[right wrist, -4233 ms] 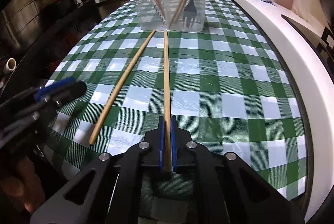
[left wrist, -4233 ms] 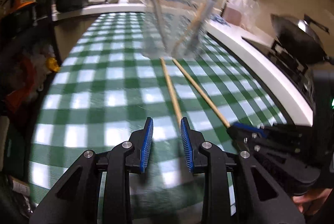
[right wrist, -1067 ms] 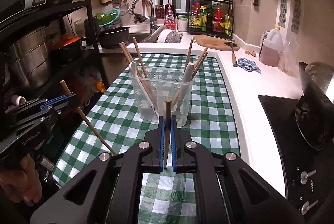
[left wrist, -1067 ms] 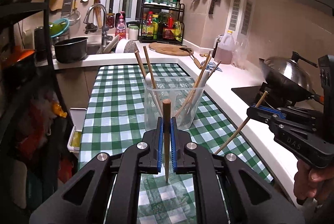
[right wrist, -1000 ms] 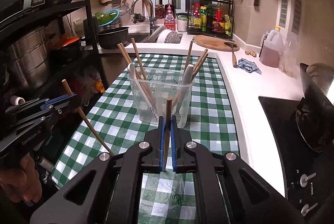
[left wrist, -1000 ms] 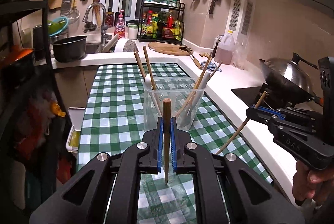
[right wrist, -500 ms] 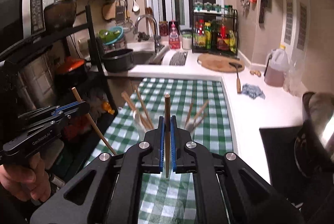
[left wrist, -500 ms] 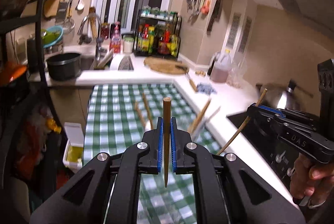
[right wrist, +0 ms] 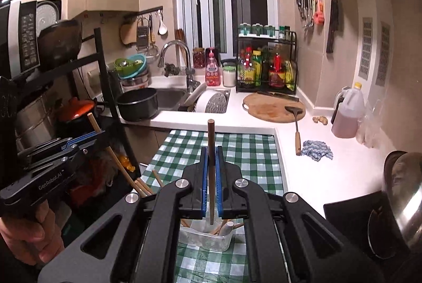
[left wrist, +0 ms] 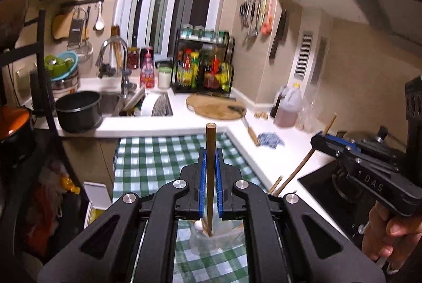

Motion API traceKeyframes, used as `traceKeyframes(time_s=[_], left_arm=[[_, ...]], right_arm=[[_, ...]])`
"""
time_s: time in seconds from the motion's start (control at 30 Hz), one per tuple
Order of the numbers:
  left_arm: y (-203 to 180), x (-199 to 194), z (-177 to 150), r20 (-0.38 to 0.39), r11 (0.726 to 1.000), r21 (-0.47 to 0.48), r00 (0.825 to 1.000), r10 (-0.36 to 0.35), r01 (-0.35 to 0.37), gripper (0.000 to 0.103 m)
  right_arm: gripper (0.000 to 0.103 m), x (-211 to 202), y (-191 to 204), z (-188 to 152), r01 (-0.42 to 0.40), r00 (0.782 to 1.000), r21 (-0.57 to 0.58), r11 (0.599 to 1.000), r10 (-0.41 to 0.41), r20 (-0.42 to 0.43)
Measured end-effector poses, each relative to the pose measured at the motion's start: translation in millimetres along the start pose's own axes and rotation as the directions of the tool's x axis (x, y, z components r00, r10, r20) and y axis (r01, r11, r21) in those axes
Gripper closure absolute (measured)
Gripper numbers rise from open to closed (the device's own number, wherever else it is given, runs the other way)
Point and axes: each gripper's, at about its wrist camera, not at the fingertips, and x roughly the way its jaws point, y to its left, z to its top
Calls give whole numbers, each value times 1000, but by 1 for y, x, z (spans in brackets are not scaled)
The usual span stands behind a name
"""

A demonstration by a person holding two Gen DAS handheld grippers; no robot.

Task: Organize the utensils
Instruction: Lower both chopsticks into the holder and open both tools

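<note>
My left gripper [left wrist: 210,164] is shut on a wooden chopstick [left wrist: 210,151] and holds it upright, its lower tip above the clear plastic utensil cup [left wrist: 211,243] below the fingers. My right gripper [right wrist: 210,164] is shut on a second chopstick [right wrist: 211,145], also upright, above the same cup [right wrist: 205,238], which holds several wooden utensils. Each gripper shows in the other's view: the right one [left wrist: 327,140] at the right, the left one [right wrist: 87,138] at the left, each with its chopstick slanting down toward the cup.
The cup stands on a green checked tablecloth [right wrist: 237,151]. Behind are a sink [right wrist: 168,95] with a black pot [right wrist: 137,103], a spice rack [right wrist: 266,72] and a round cutting board [right wrist: 271,106]. A stove with a wok [right wrist: 403,185] is at the right, a black shelf rack [right wrist: 100,87] at the left.
Both grippers have risen and tilted upward with their chopsticks. The cup has dropped from mid-view to under the fingers. Both stay shut.
</note>
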Motion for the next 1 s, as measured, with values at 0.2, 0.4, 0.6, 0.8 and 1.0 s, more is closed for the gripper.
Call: traceKeyframes(time_s=[0.2, 0.4, 0.6, 0.8, 1.0], left_arm=[[3, 21, -15, -58, 1000, 23, 998, 8, -7, 97], [5, 28, -24, -85, 999, 29, 996, 22, -20, 85], [3, 5, -27, -53, 1000, 21, 998, 19, -18, 84], [0, -33, -46, -9, 999, 12, 999, 38, -38, 69], [-6, -62, -100, -3, 997, 7, 997, 81, -81, 49]], right_arm=[[97, 25, -2, -14, -2, 999, -3, 1000, 2, -41], [76, 43, 4, -26, 12, 994, -45, 999, -17, -106], [69, 21, -2, -26, 57, 995, -37, 998, -60, -74], [49, -32, -3, -40, 95, 995, -46, 994, -94, 14], [27, -76, -9, -100, 125, 992, 17, 992, -126, 21]])
